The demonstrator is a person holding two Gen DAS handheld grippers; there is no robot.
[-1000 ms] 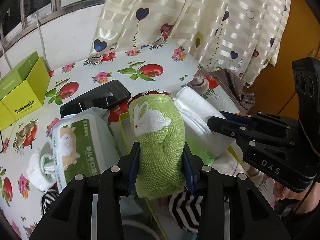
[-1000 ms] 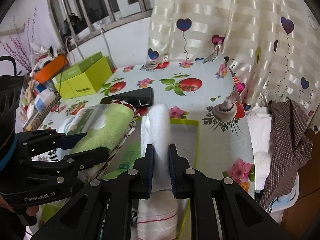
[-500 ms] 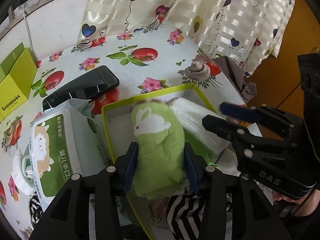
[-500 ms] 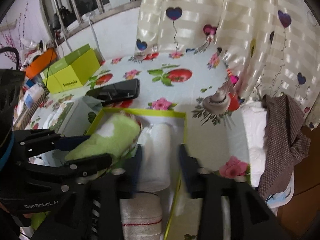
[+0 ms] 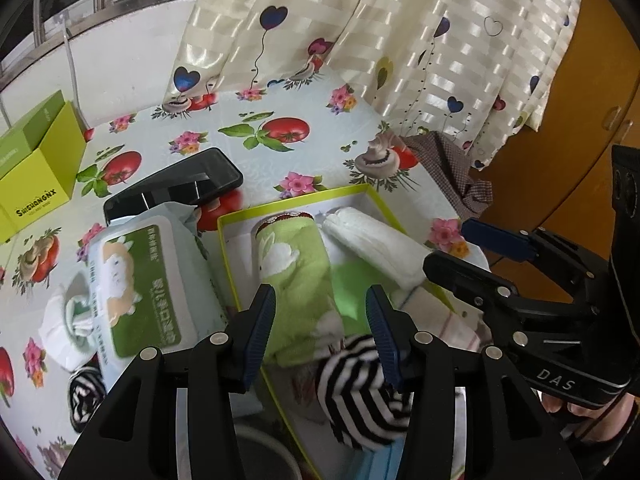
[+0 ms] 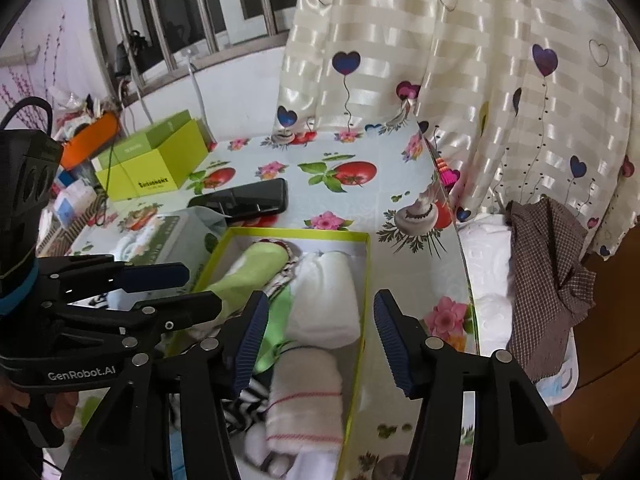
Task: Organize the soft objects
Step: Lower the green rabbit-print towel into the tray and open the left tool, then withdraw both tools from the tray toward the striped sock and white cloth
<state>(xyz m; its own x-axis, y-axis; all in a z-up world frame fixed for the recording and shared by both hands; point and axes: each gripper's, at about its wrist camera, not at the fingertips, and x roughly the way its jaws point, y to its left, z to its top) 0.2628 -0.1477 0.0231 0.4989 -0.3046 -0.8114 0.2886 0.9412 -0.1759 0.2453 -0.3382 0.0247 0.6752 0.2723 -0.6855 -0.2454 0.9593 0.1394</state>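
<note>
A yellow-green box [image 5: 296, 205] [image 6: 296, 233] lies open on the flowered tablecloth. In it a rolled green towel [image 5: 296, 264] [image 6: 256, 264] with a white rabbit lies beside a rolled white towel [image 5: 376, 240] [image 6: 324, 296]. My left gripper [image 5: 320, 312] [image 6: 194, 288] hangs over the green roll's near end, its jaws opening and the pads clear of the cloth. My right gripper [image 6: 320, 312] [image 5: 460, 248] hovers above the white roll, its jaws also opening, nothing gripped. A black-and-white striped sock [image 5: 360, 392] and a red-striped white towel [image 6: 304, 396] fill the box's near end.
A wet-wipes pack [image 5: 136, 288] and a black phone [image 5: 180, 188] lie left of the box. A lime carton [image 5: 32, 176] stands far left. A white sock bundle [image 5: 68, 316] sits by the wipes. A checked cloth [image 6: 548, 264] hangs past the table's right edge, under a curtain.
Both grippers carried their rolls down into the box and let go. The green and white rolls now lie side by side there, and both pairs of jaws have spread wide.
</note>
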